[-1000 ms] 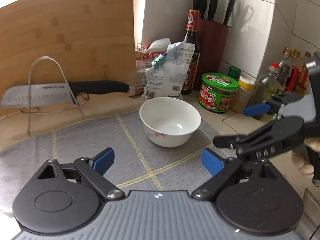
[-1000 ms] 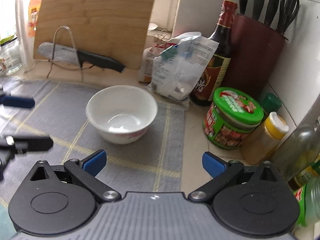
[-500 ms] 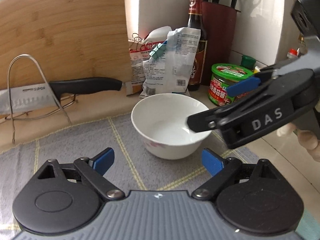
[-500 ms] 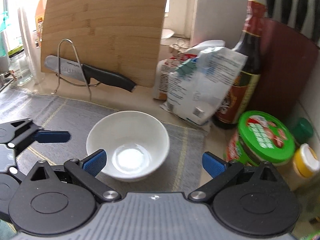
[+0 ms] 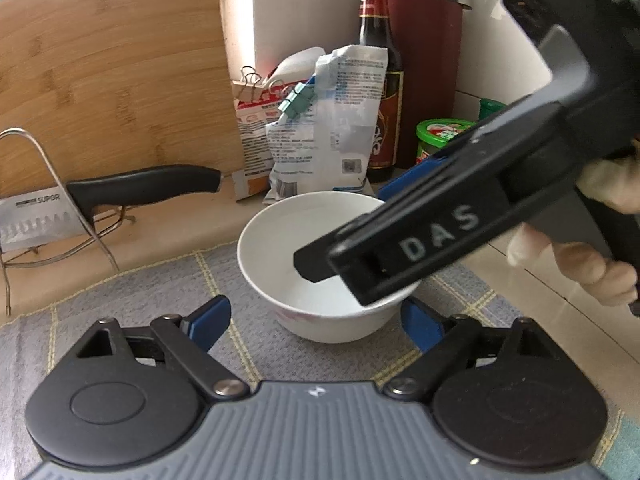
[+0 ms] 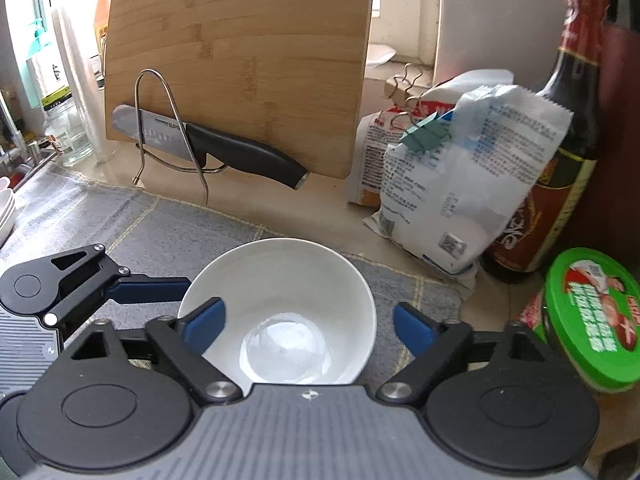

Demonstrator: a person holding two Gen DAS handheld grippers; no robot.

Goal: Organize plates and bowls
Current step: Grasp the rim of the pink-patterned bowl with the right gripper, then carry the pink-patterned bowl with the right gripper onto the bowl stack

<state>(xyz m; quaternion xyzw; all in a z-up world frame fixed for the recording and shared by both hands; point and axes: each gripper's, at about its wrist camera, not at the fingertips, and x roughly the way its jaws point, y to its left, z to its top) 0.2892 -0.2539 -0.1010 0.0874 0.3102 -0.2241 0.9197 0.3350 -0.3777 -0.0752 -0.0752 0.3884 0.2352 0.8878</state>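
Bowl (image 6: 280,312): glazed ceramic, rigid, slippery, fragile; grip at rim. Right gripper (image 6: 306,326) just narrowing, pads straddling rim, no contact seen. Left gripper (image 5: 316,320) apart, empty.

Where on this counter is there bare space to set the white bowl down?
Free: the grey mat left of the bowl, before the knife rack. Crowded: right side, with bags, sauce bottle and green-lidded jar.

The white ceramic bowl (image 6: 276,308) sits on the grey checked mat (image 6: 168,224), before the clipped plastic food bags (image 6: 460,184); the bamboo cutting board (image 6: 240,60) stands behind the black-handled knife (image 6: 224,148), left of them
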